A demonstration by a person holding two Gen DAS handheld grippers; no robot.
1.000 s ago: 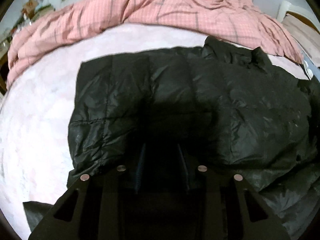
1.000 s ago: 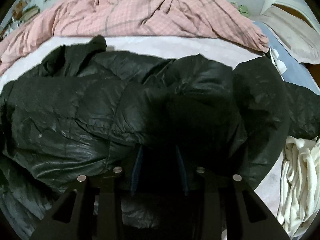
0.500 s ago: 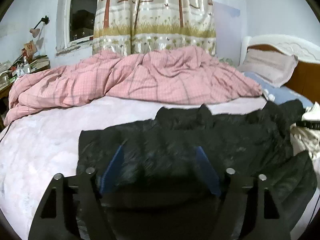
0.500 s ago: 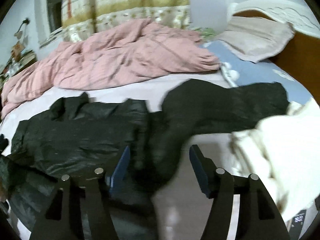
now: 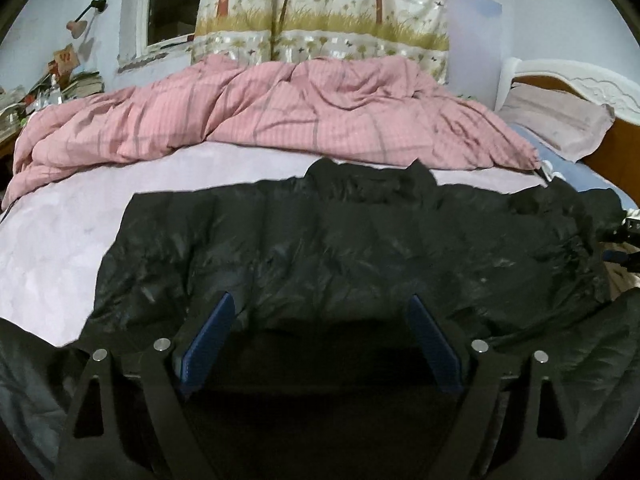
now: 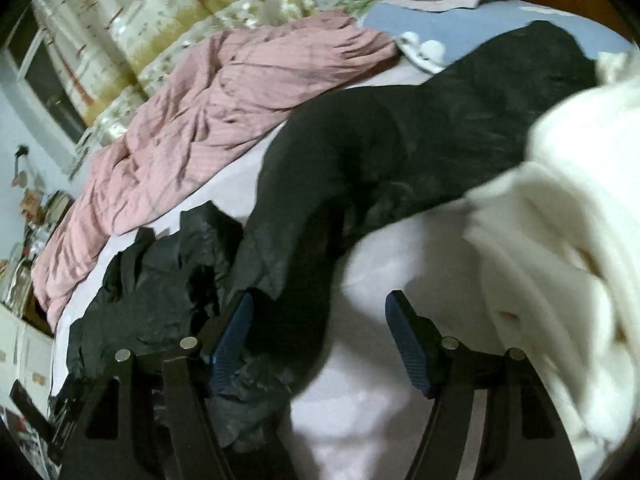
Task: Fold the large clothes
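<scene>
On the bed (image 5: 60, 248), a black jacket (image 5: 320, 240) lies spread mid-fold. Both the left gripper (image 5: 320, 332) and right gripper (image 6: 320, 332) are opening, grasping nothing (sleeve released). Next move likely calls for regripping that sleeve (image 6: 420, 128).

Dim, fisheye-warped; right view motion-blurred

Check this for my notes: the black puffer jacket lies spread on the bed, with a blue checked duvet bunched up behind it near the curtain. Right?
Not quite. The duvet is pink checked, not blue; the left wrist view shows it. The rest holds: the black puffer jacket lies spread on the bed, with the duvet bunched behind it near the curtain.
</scene>
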